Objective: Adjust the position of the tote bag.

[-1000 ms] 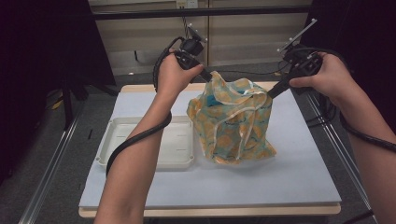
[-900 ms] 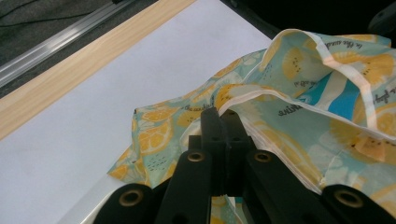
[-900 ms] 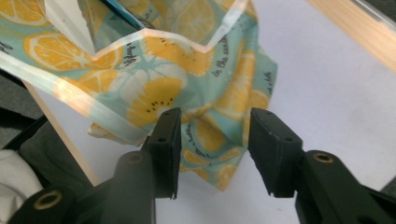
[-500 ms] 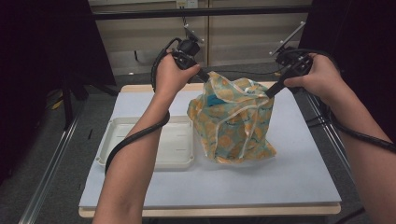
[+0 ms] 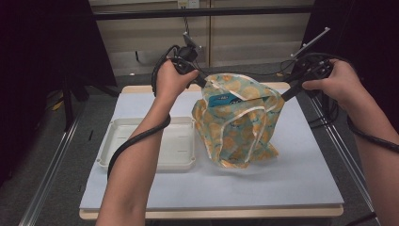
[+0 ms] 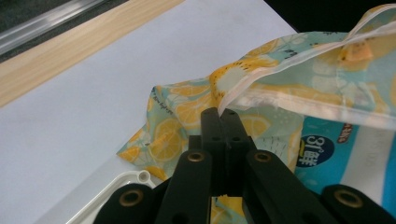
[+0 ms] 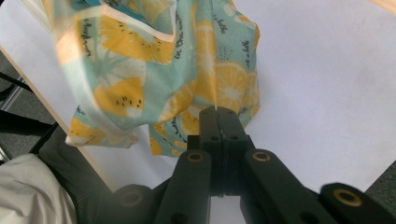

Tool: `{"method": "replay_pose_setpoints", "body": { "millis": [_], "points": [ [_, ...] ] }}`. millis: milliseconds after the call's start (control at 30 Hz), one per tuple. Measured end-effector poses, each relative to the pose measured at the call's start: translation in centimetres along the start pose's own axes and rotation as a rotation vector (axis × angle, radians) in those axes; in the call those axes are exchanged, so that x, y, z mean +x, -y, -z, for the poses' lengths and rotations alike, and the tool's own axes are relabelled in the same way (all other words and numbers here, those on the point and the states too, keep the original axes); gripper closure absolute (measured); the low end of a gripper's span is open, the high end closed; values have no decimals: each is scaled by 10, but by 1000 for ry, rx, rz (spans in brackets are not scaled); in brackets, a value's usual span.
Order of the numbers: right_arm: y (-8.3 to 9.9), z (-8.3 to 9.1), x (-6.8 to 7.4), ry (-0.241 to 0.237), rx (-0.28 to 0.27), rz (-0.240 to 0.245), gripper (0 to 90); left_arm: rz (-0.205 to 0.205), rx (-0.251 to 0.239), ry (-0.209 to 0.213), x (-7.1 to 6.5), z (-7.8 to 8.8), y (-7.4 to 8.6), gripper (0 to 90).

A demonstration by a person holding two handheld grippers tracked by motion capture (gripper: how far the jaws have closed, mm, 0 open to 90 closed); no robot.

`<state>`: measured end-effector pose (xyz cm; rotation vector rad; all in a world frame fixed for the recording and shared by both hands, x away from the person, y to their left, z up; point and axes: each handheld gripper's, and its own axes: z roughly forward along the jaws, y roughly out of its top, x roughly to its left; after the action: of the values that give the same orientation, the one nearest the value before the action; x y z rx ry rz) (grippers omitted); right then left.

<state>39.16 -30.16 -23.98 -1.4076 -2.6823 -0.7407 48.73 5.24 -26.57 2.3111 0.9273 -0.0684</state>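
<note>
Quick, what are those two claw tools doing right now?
Left gripper: closed, pinching the rim of the lemon-print bag.
Right gripper: jaws have just been closing, now shut on the bag's opposite edge.

One lemon-print fabric bag, one white plastic tray, one blue-labelled packet inside the bag, possibly wet wipes, two handheld grippers, left and right, on one table.

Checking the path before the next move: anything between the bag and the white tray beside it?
Nothing visible. The fabric bag hangs pinched by the left gripper and right gripper; the white tray sits right beside it, with bare table around.
</note>
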Motion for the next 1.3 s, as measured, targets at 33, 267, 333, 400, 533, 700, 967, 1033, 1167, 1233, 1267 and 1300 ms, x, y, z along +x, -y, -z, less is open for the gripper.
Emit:
{"method": "replay_pose_setpoints", "body": {
  "millis": [33,267,333,400,533,700,967,1033,1167,1233,1267,1300],
  "points": [
    [1,-1,-2,-1,-2,-6,900,3,4,2,2,-1,1,900],
    [7,-13,-7,4,13,-5,900,33,12,-9,11,-6,8,900],
    [9,-16,-8,5,20,-10,900,45,13,-7,14,-6,10,900],
    [11,-18,-9,4,20,-7,900,50,7,-10,15,-5,12,900],
    [13,-19,-10,8,23,-12,900,53,5,-15,16,-3,14,900],
    [15,-21,-11,16,40,-5,900,60,9,-12,17,-1,16,900],
    [13,-16,-4,26,20,46,699,43,4,-8,12,0,14,900],
    [10,-12,4,21,28,70,620,45,-3,-11,11,0,14,900],
    [6,-6,16,15,19,121,529,33,9,-3,10,0,13,900],
    [3,-4,21,10,3,122,489,34,9,-5,8,0,13,900],
    [1,-4,24,14,4,129,480,34,9,-3,8,0,12,900],
    [-1,-5,26,20,7,132,462,36,7,-2,7,-1,12,900]
  ]
}}
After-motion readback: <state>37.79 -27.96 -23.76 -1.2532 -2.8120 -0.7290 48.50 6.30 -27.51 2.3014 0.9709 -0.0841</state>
